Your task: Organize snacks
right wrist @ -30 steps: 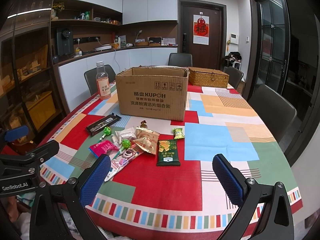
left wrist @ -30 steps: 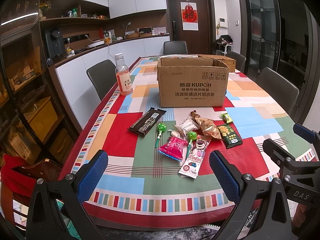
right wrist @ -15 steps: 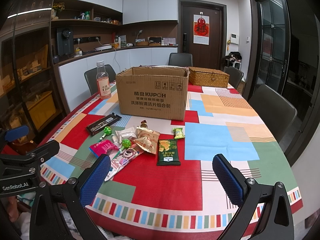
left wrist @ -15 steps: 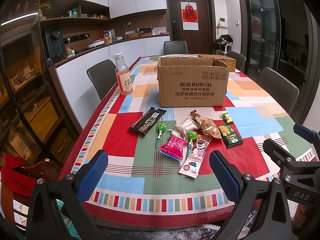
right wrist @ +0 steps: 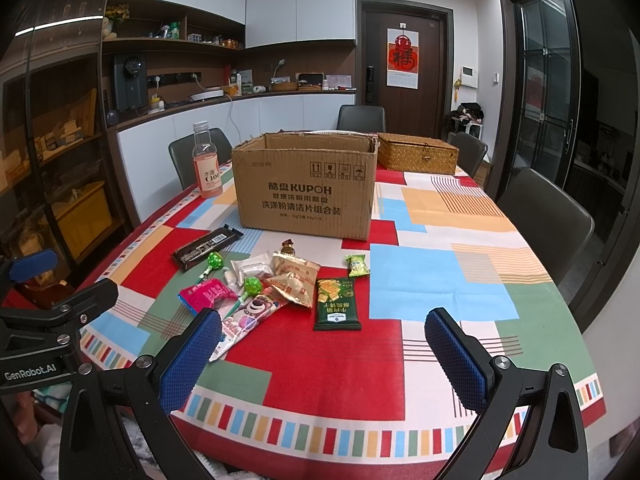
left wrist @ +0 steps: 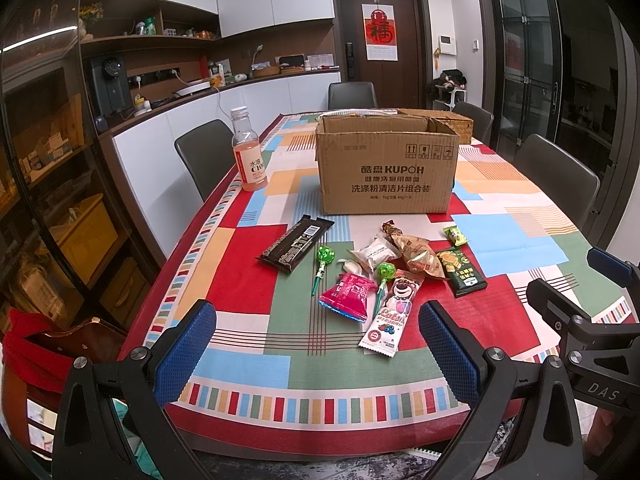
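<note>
Several snacks lie in a loose pile on the patterned tablecloth (left wrist: 248,280): a dark chocolate bar (left wrist: 295,242) (right wrist: 207,247), two green lollipops (left wrist: 325,255) (right wrist: 252,286), a pink packet (left wrist: 349,291), a bear-print packet (left wrist: 394,310) (right wrist: 248,320), tan packets (left wrist: 418,256) (right wrist: 294,278) and a dark green packet (left wrist: 462,272) (right wrist: 335,298). An open cardboard box (left wrist: 386,168) (right wrist: 306,188) stands behind them. My left gripper (left wrist: 316,354) and right gripper (right wrist: 322,358) are both open and empty, held at the table's near edge.
A pink drink bottle (left wrist: 249,155) (right wrist: 206,168) stands left of the box. A wicker basket (right wrist: 418,153) sits behind the box to the right. Grey chairs (right wrist: 546,216) surround the table. The right gripper's body (left wrist: 592,344) shows at the left wrist view's right edge.
</note>
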Available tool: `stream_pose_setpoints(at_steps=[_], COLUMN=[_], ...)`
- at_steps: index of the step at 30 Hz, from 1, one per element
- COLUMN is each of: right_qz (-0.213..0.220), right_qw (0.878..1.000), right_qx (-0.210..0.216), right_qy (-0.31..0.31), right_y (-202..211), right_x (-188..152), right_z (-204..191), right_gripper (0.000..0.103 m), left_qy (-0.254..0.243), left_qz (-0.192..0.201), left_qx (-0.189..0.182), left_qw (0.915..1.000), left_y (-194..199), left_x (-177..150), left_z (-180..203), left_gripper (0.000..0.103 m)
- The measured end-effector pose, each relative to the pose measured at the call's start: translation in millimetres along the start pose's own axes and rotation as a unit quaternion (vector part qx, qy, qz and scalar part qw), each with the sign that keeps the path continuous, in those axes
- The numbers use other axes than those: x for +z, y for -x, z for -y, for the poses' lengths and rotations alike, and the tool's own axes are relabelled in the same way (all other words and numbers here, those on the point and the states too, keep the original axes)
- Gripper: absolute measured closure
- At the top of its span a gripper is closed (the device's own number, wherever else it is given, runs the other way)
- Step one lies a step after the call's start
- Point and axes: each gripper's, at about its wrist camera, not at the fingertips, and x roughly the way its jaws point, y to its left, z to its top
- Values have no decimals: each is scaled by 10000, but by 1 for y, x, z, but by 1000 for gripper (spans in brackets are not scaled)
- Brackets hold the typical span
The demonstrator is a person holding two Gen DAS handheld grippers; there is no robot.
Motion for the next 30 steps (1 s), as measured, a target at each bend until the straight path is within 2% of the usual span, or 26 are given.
stream_pose_setpoints(at_steps=[15, 22, 26, 30], right_qz=[-250, -547, -759, -1009], right_qw=[9997, 9984, 9970, 9947], right_qx=[52, 108, 144, 161], right_qy=[17, 51, 64, 73], right_y=[-14, -35, -52, -72], right_x=[-4, -1, 0, 3], right_z=[-3, -5, -5, -5], right_gripper=[0, 0, 1, 6], left_qy=[2, -96, -217, -350], left_qz=[-246, -440, -555, -709], left_qx=[39, -24, -54, -97], left_qw=[9997, 9990, 9982, 9968], left_y=[-17, -37, -51, -69], left_x=[0, 3, 7, 11], left_z=[0, 1, 5, 10], left_gripper=[0, 0, 4, 8])
